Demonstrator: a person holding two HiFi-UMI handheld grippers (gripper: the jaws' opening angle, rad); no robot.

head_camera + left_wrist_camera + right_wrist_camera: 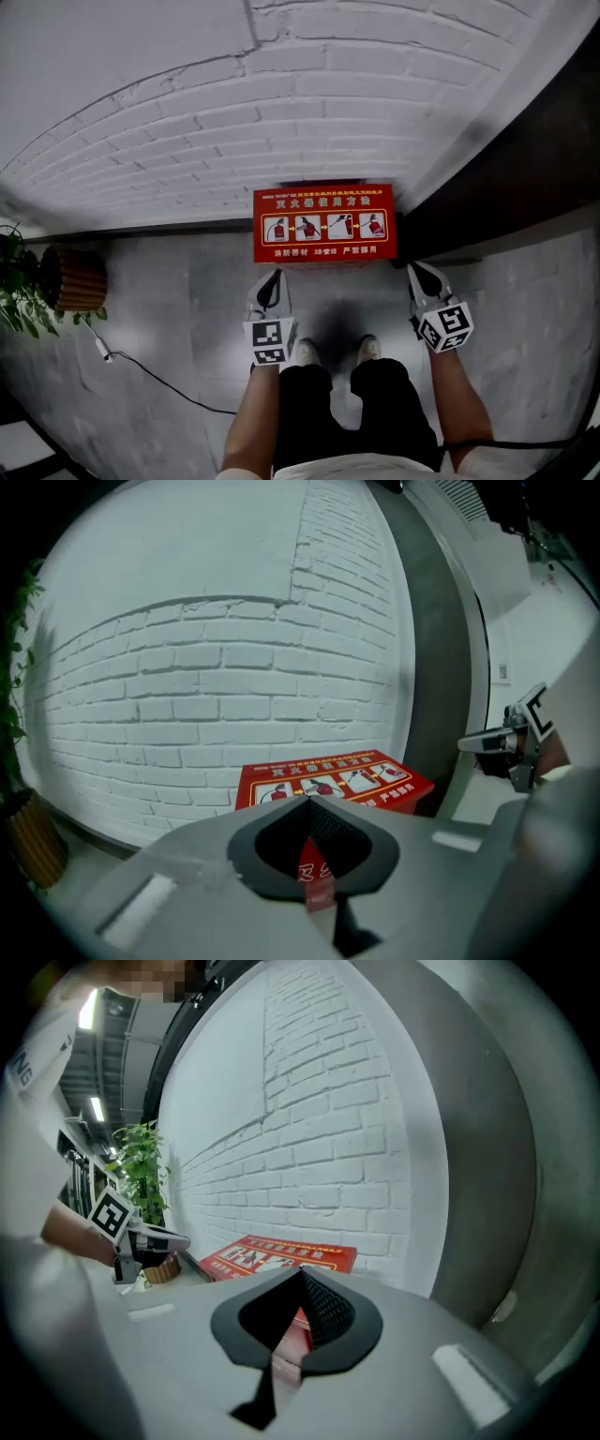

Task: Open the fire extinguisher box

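Note:
The red fire extinguisher box stands on the floor against the white brick wall, its lid with instruction pictures facing up and lying flat. It also shows in the left gripper view as the box and in the right gripper view as the box. My left gripper hovers just in front of the box's left front corner, jaws together, nothing held. My right gripper hangs off the box's right front corner, shut as well and empty. Each gripper's tip, left gripper and right gripper, points at the box.
A potted plant in a wicker pot stands at the left by the wall. A thin cable runs across the grey floor. A dark pillar rises right of the box. The person's shoes are just behind the grippers.

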